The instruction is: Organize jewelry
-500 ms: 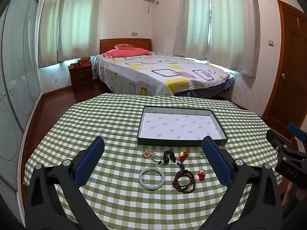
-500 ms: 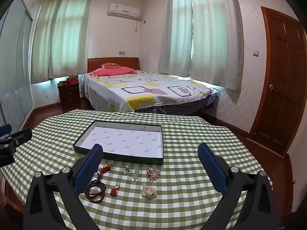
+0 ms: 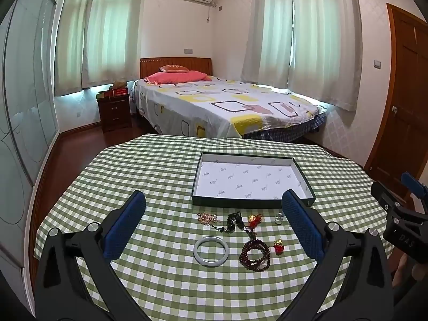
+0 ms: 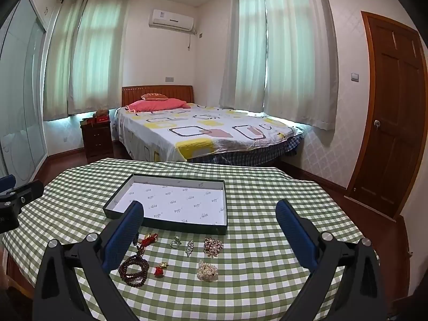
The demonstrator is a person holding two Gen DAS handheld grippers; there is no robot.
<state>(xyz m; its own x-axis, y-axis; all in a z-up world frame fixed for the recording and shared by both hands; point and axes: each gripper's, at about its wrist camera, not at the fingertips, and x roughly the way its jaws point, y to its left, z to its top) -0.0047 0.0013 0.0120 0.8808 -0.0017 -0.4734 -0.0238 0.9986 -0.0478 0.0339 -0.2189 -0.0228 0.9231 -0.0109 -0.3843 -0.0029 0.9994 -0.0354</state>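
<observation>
Barely any change from half a second ago: left gripper (image 3: 214, 224) and right gripper (image 4: 210, 230) both hover with jaws wide open and empty, jewelry from bangle (image 3: 211, 251) to pearl cluster (image 4: 207, 270) untouched on the bench before the empty tray (image 3: 251, 203), sorting not started.

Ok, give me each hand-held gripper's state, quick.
Left hand-held gripper: open, holding nothing.
Right hand-held gripper: open, holding nothing.

green-checked tablecloth (image 3: 160, 176) — pale bangle (image 3: 211, 247), dark-green tray (image 3: 251, 202)
</observation>
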